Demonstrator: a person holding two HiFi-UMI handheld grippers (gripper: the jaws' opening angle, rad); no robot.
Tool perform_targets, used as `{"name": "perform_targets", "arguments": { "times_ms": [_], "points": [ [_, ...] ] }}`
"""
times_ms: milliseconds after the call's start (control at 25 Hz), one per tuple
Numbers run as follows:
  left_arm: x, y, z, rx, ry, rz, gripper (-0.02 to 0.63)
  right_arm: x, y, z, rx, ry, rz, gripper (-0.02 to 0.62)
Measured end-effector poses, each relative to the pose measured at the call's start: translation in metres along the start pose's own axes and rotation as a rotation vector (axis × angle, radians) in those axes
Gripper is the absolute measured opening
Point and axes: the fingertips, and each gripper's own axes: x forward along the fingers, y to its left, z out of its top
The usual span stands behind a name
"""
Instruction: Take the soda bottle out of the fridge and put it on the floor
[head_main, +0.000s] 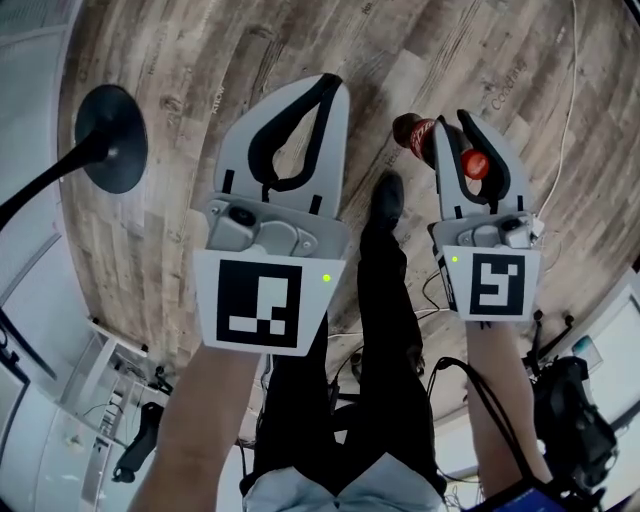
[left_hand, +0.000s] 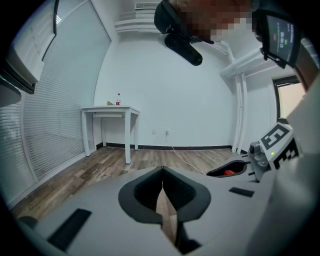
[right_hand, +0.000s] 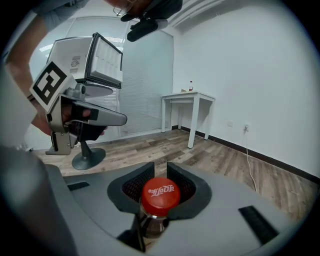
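Grasps the soda bottle (head_main: 410, 131) by the neck in the right gripper (head_main: 452, 124) (red cap (right_hand: 160, 194) up, above the wood floor (head_main: 200, 60)); holds the left gripper (head_main: 331, 82) clenched, empty.

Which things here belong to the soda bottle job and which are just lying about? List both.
Job:
- soda bottle, gripped at the neck by the right gripper
- wood floor
- fridge

Lying about:
- white table with a small bottle on it
- white cable
- left gripper, shut and empty
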Motion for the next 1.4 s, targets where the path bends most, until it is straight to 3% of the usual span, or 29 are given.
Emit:
{"name": "perform_targets", "arguments": {
  "times_ms": [520, 840, 1400],
  "points": [
    [0.017, -0.009, -0.047, 0.063, 0.006, -0.016, 0.017, 0.011, 0.001, -0.059, 0.004, 0.051, -0.001, 0.092],
    [0.027, -0.005, -0.071, 0.067, -0.025, 0.002, 0.017, 0.019, -0.002, -0.090, 0.013, 0.061, -0.004, 0.092],
    [0.038, -0.012, -0.116, 0.070, 0.004, -0.012, 0.017, 0.033, -0.009, -0.132, -0.009, 0.098, 0.003, 0.092]
  ]
}}
